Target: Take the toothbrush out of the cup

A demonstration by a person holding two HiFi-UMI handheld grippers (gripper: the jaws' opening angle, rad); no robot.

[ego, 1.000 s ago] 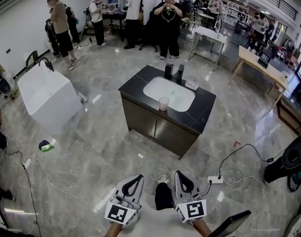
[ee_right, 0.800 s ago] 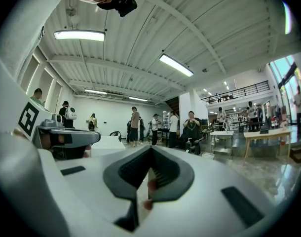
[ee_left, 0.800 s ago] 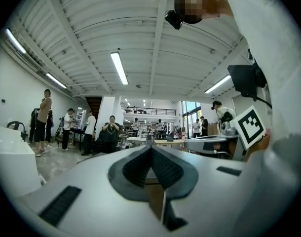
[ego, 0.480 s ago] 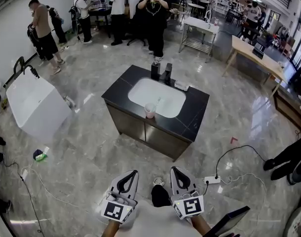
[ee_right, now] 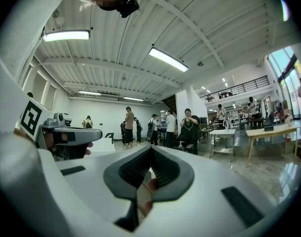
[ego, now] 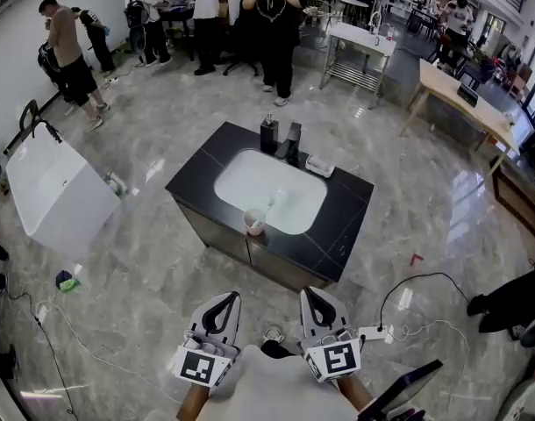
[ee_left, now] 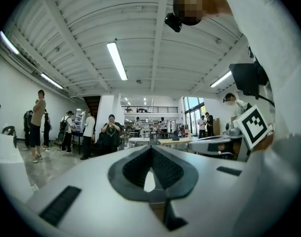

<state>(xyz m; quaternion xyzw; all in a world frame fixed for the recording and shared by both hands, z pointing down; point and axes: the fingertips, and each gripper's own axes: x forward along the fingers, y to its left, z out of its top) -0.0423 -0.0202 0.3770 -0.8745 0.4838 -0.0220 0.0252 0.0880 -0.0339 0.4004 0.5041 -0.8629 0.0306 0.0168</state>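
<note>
A pale pink cup (ego: 254, 222) stands at the front edge of the black counter (ego: 347, 204), beside the white sink basin (ego: 272, 193). At this distance I cannot make out a toothbrush in it. My left gripper (ego: 227, 296) and right gripper (ego: 310, 292) are held side by side low in the head view, well short of the vanity, both pointing level towards it. Both are shut with nothing between the jaws. The left gripper (ee_left: 151, 147) and the right gripper (ee_right: 151, 149) show their pads meeting at the tip in their own views.
A dark soap dispenser (ego: 268, 134), a black faucet (ego: 293, 141) and a soap dish (ego: 319, 166) sit behind the basin. A white tub (ego: 53, 191) stands at the left. A power strip (ego: 373, 331) with cables lies on the floor at my right. Several people stand beyond the vanity.
The vanity and cup have drawn nearer and slid down and left in the head view. Both grippers have moved forward together, still shut and side by side.
</note>
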